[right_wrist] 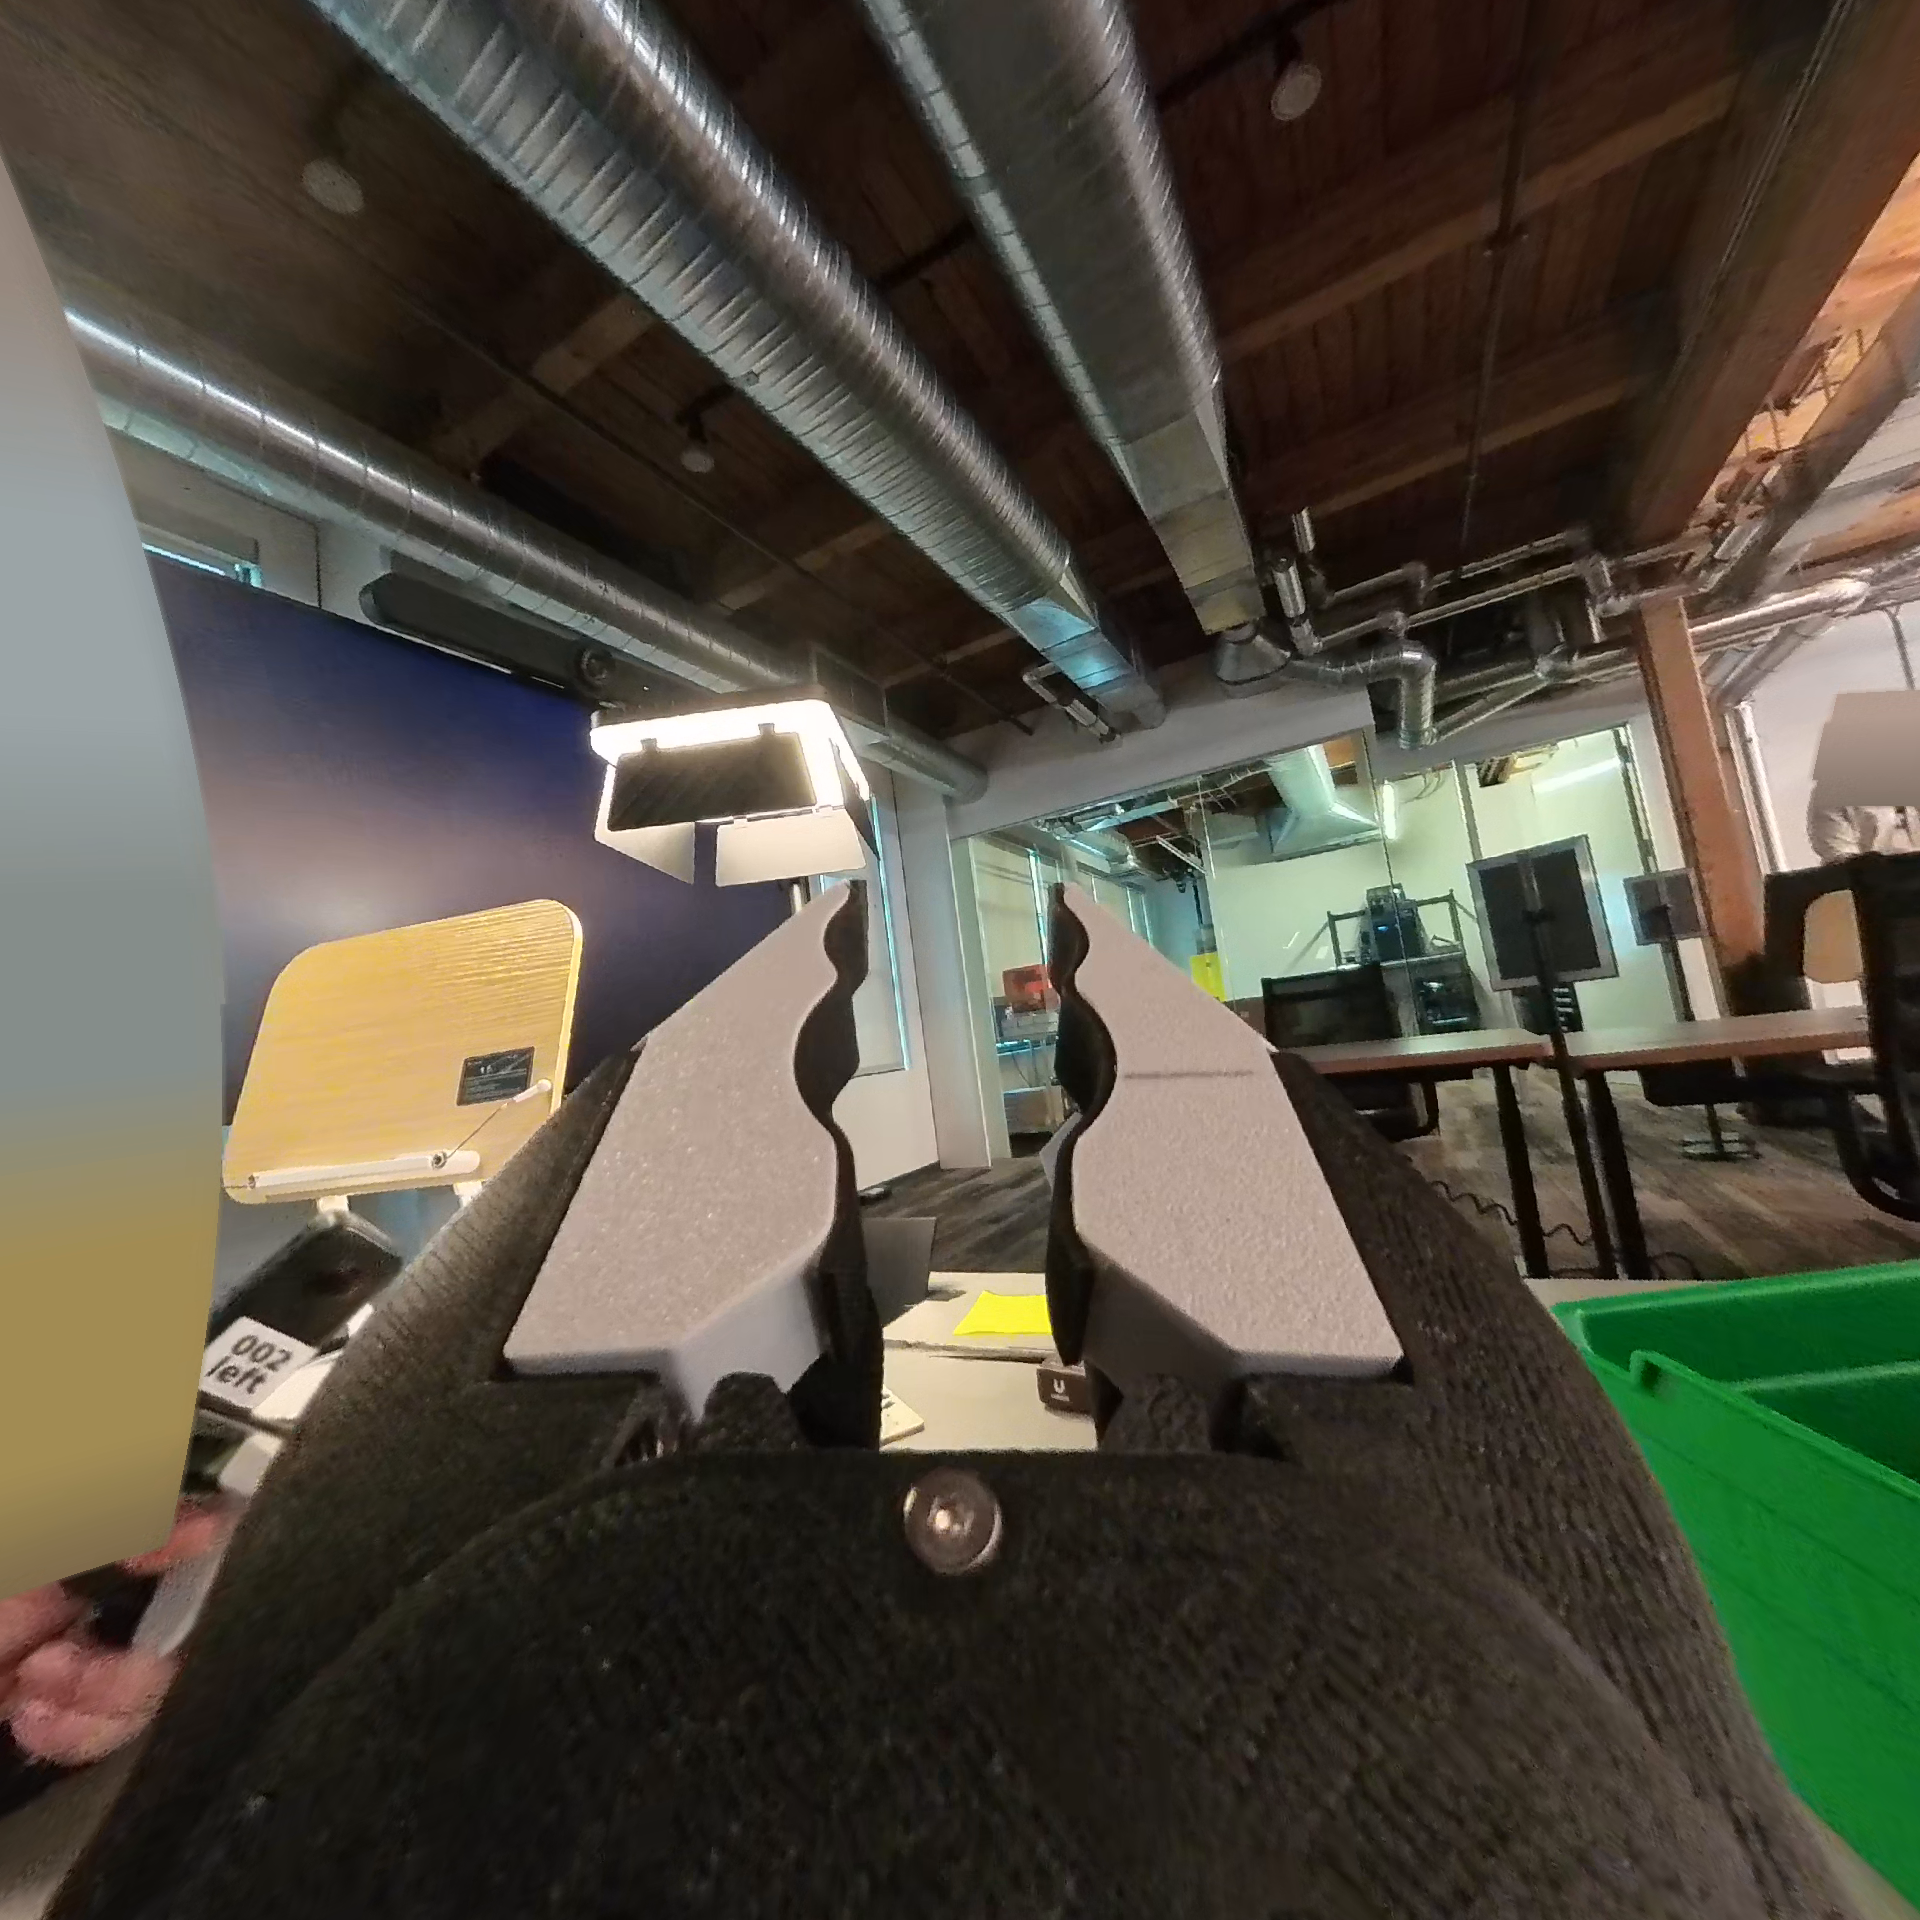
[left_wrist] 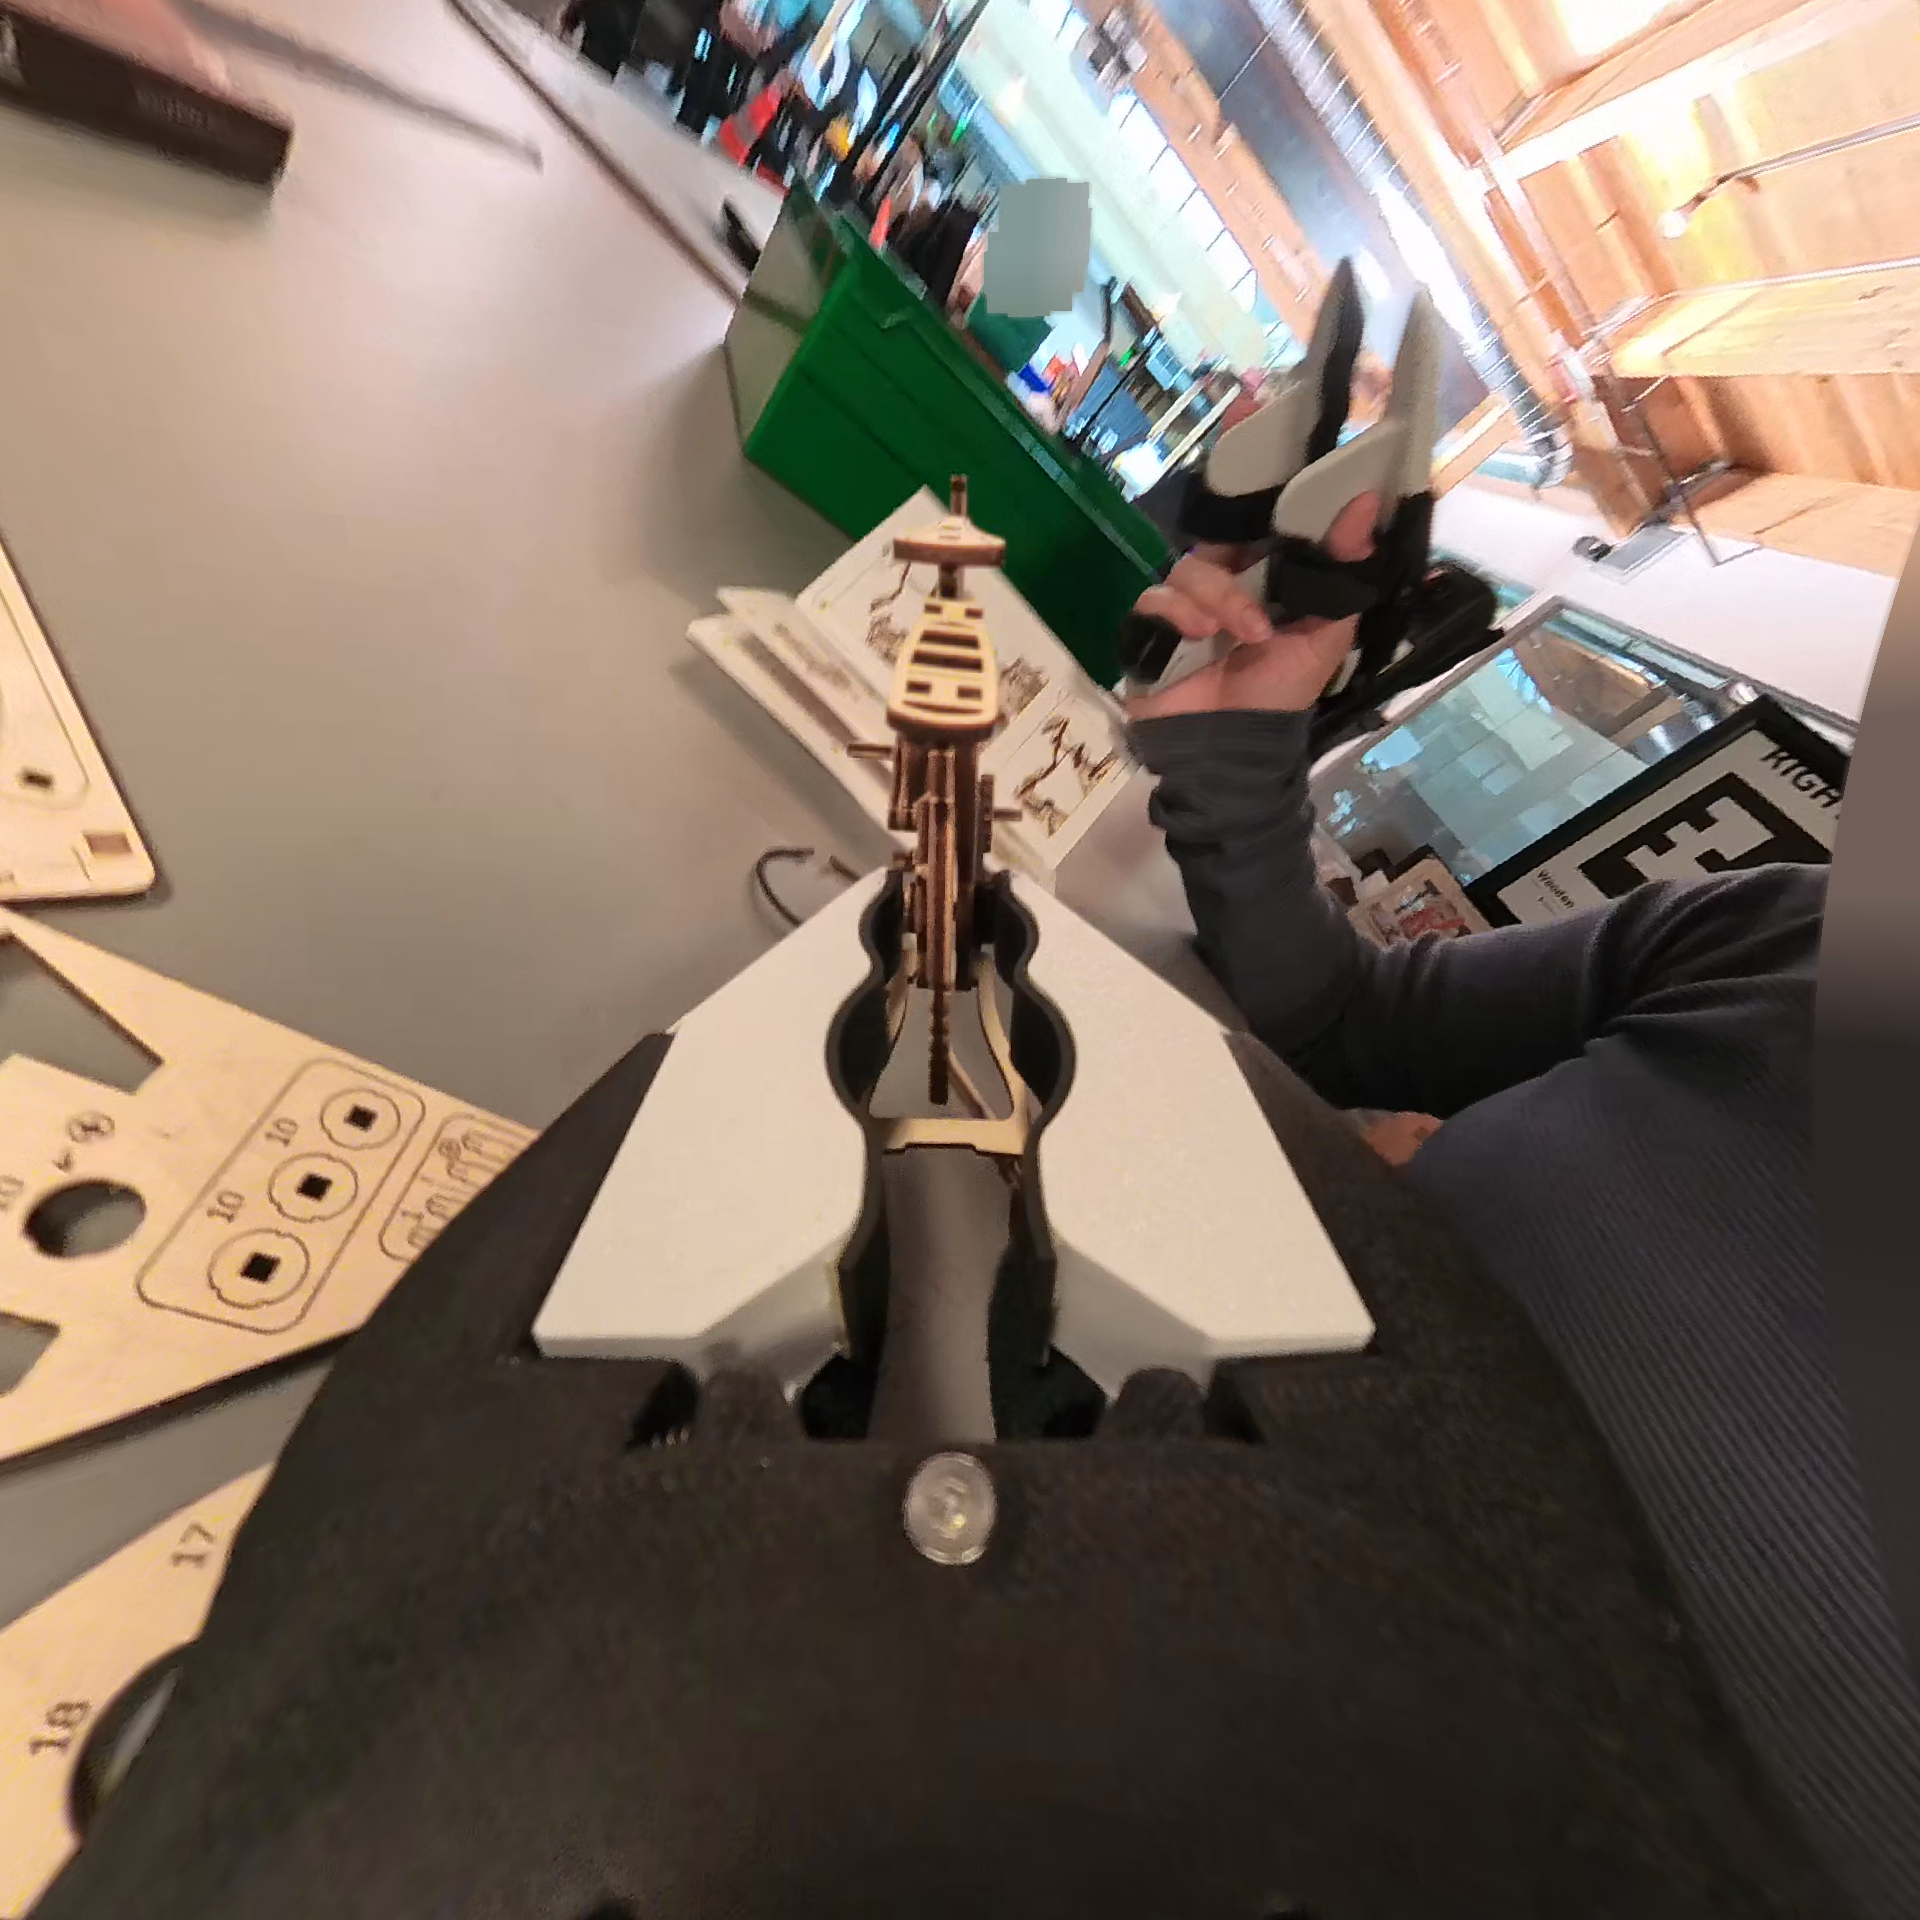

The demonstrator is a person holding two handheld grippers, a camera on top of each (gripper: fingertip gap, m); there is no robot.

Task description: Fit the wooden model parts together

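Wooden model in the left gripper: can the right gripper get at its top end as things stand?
Probably yes. The right gripper is open and empty, raised off to the side, and the model sticks out past the left gripper with nothing between them.

Open-plan office: exposed ducts (right_wrist: 727, 260), glass partitions (right_wrist: 1299, 935), long desks (right_wrist: 1558, 1039).

Pale laser-cut wood forms the model (left_wrist: 940, 727) clamped ahead. Matt grainy plastic covers the fingers (left_wrist: 727, 1122). Left lie smooth plywood sheets (left_wrist: 208, 1195); a glossy green plastic bin (right_wrist: 1766, 1455) is seen.
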